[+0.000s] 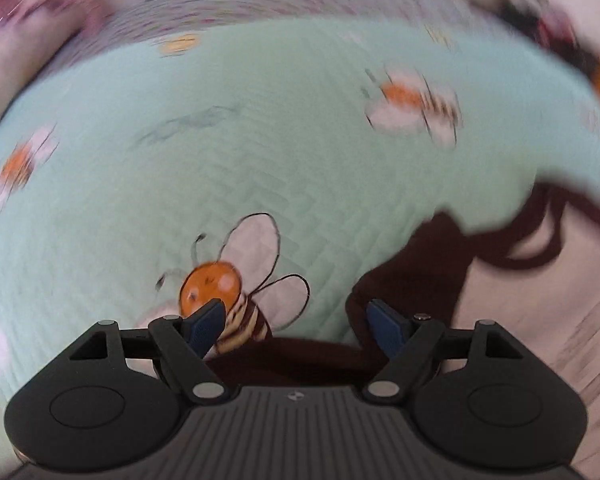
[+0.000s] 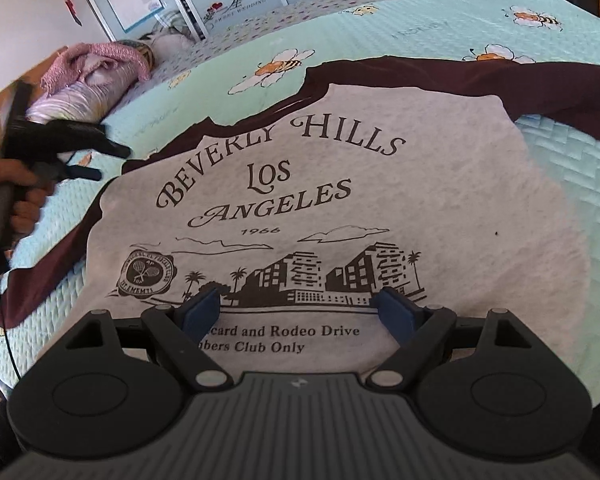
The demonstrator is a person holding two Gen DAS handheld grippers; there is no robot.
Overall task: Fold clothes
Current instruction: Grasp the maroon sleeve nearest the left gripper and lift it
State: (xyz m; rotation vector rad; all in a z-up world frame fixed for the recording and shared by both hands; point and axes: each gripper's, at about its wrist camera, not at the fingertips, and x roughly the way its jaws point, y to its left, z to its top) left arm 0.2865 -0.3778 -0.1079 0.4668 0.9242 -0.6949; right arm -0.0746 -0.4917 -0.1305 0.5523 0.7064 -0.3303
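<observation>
1. Far left of the right wrist view: the left gripper is seen held in a hand above the mint bee-print quilt, just beside the shirt's left sleeve. Heavily blurred there.
2. Left wrist view: the left gripper is shown with jaws apart, nothing between them. Its right finger sits over dark maroon fabric, its left finger over a printed bee. Contact with the cloth cannot be told.
3. Task item: a grey T-shirt with maroon sleeves is laid print side up on the quilt. The left sleeve is spread outward; the right sleeve is spread out towards the right edge of the frame.
4. Right gripper: jaws wide apart, empty, poised over the lower print of the shirt. Touching or not cannot be told.
5. Step judged in hand: the first grasp for a fold, not yet made.
6. To do it well: the sleeve edge or shoulder seam should be pinched through both layers, with a matching point taken lower on the same side, so the side panel can be carried over in one straight line.
7. Risk: if only one layer is grabbed, the cloth is likely dragged and bunched on the quilt.
8. Upper left, a pink knit heap is well clear.
</observation>
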